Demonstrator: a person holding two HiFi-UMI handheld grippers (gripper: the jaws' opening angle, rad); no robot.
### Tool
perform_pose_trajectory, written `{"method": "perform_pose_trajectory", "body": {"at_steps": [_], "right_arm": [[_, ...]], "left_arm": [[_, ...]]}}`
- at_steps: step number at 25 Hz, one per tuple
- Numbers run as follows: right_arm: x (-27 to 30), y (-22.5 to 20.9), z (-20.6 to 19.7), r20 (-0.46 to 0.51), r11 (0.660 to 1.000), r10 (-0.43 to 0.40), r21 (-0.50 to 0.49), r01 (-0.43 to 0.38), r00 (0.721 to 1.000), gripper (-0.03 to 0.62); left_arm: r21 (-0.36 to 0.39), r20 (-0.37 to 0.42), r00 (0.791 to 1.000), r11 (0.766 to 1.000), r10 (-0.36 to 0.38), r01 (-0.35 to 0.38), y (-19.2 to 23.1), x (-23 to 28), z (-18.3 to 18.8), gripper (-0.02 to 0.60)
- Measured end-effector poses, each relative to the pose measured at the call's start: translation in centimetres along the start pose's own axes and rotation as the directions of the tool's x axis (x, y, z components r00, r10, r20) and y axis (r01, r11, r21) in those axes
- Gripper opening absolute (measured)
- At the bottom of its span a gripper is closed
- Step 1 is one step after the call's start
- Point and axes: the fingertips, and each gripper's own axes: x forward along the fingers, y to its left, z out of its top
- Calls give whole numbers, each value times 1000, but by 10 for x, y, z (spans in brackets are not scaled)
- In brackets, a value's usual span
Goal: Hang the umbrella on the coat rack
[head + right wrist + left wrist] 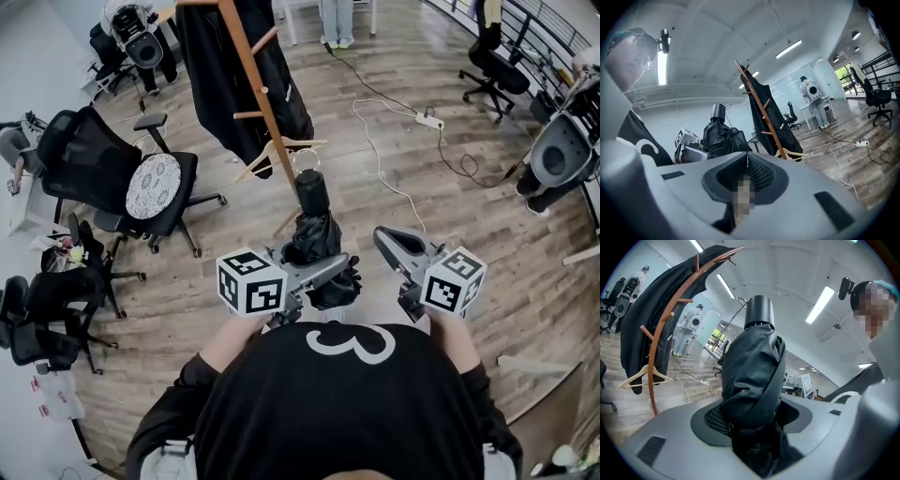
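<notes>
Umbrella [314,230], black and folded, stands roughly upright in the left hand-held gripper [323,274], whose jaws are clamped on its bundled fabric, with the cylindrical end uppermost. Right hand-held gripper [384,238] sits just to its right, jaws together with nothing between them. Wooden coat rack [255,84] rises from the floor [422,187] on the far side, near the umbrella, carrying a dark coat [211,66] and a bare wooden hanger [281,150]

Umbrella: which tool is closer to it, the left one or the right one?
Left. The left tool is clamped around the folded black umbrella. The right tool, jaws together and empty, is off to the umbrella's right, not touching it.
</notes>
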Motion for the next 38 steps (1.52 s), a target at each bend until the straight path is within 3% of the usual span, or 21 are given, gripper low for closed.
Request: {"method": "perform_pose_trajectory", "body": {"at_steps": [15,21,29,38], "right_arm": [[138,-58,38,-58,995,101,23,-100,993,26],[159,-62,38,-82,989,146,23,-144,986,26],[166,-76,36,-110,989,146,27,-144,983,26],[185,-119,63,-121,981,191,43,-187,974,26]], "left_arm": [[-33,26,996,996,80,-79,128,-7,63,273],[-27,24,996,996,87,-86,147,-7,67,273],[-40,48,992,993,116,-115,168,-4,75,273],[-45,52,986,987,157,-155,192,21,100,273]]}}
